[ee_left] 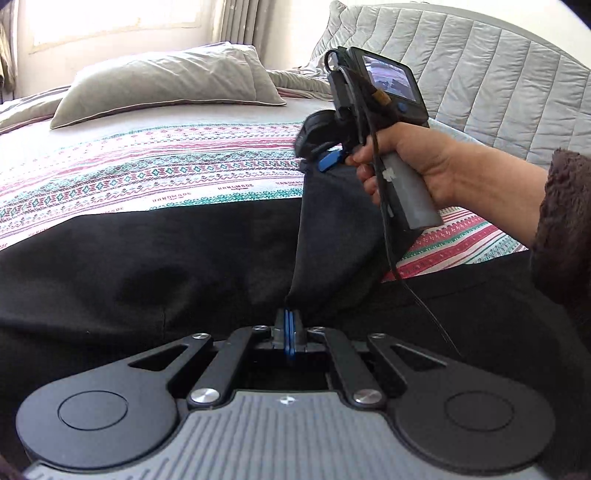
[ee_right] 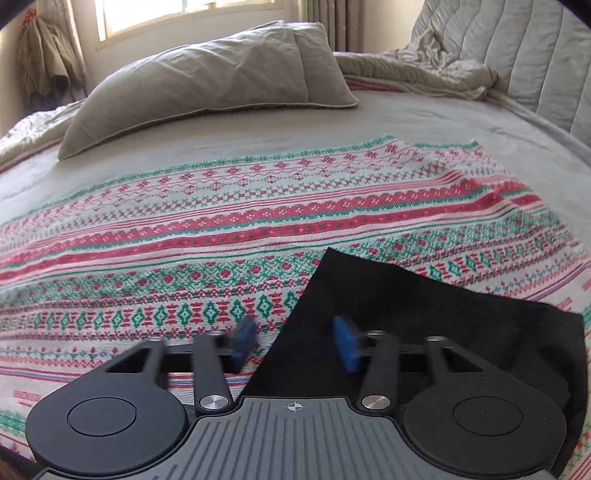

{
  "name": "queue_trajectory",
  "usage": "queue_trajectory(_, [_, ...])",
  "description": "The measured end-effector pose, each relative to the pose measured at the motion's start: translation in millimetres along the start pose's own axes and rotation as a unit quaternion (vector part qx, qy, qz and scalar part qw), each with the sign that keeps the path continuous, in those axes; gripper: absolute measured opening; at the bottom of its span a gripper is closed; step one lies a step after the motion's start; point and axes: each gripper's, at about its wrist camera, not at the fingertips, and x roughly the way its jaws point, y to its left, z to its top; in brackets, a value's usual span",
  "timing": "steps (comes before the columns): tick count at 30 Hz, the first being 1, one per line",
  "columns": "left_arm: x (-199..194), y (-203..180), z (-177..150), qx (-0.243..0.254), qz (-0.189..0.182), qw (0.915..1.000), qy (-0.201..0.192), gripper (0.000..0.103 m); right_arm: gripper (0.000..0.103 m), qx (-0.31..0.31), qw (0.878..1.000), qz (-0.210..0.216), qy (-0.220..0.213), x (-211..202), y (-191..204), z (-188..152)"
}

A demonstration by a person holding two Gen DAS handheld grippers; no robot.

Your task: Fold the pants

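Note:
Black pants lie across the near side of the bed on a patterned blanket. My left gripper is shut on a raised fold of the black cloth. That fold climbs steeply to my right gripper, which a hand holds above it. In the right wrist view the right gripper has its blue pads apart. A corner of the pants lies between and under them, and its slanted edge runs between the jaws.
A grey pillow lies at the back of the bed, and a crumpled duvet rests against the quilted headboard. The window is behind, with clothes hanging at the left. A cable dangles from the right gripper.

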Motion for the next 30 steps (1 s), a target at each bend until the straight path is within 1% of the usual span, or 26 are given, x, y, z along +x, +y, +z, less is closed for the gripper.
queue_trajectory(2, [-1.3,-1.3,-0.2,0.002,0.005,1.0,0.0,0.011,0.001,-0.006,1.0,0.004,0.004,-1.8,-4.0,-0.7])
queue_trajectory(3, [-2.2,-1.9,0.2,0.003,0.008,1.0,0.0,0.011,0.0,-0.005,1.0,0.007,0.005,-4.8,-7.9,-0.8])
queue_trajectory(5, [-4.4,-4.0,3.0,0.002,0.015,0.9999,0.003,0.011,0.0,0.01,1.0,0.008,0.005,-14.0,-19.2,-1.4])
queue_trajectory(7, [-7.8,-7.7,5.8,0.004,0.022,0.9997,0.002,0.011,0.0,0.039,0.999,0.025,0.001,-29.5,-35.8,0.2])
queue_trajectory(9, [-14.8,-10.9,8.4,0.004,0.024,0.9997,-0.002,0.011,0.0,0.054,0.998,0.035,-0.009,-50.5,-51.0,2.4])
queue_trajectory(13, [-30.2,-15.1,11.6,-0.006,0.022,0.9997,-0.008,0.011,0.0,0.044,0.998,0.028,-0.03,-97.4,-72.9,4.2])
queue_trajectory(18, [-54.3,-23.3,10.0,-0.008,0.027,0.9994,-0.019,0.011,0.0,0.041,0.998,0.02,-0.048,-149.1,-96.3,-3.5])
queue_trajectory(20, [-65.3,-26.5,7.4,-0.006,0.026,0.9994,-0.024,0.011,0.0,0.047,0.997,0.021,-0.055,-167.7,-105.5,-9.9])
queue_trajectory(21, [-69.5,-28.1,11.4,-0.005,0.025,0.9994,-0.025,0.011,0.0,0.049,0.997,0.023,-0.057,-177.0,-109.2,-13.9])
queue_trajectory(24, [-87.7,-30.3,5.7,-0.002,0.02,0.9993,-0.031,0.011,0.0,0.056,0.996,0.029,-0.065,-204.6,-119.4,-28.6])
queue_trajectory(30, [-111.9,-38.8,-12.7,0.009,0.012,0.9994,-0.03,0.011,0.0,0.055,0.995,0.042,-0.073,-254.8,-135.3,-71.2])
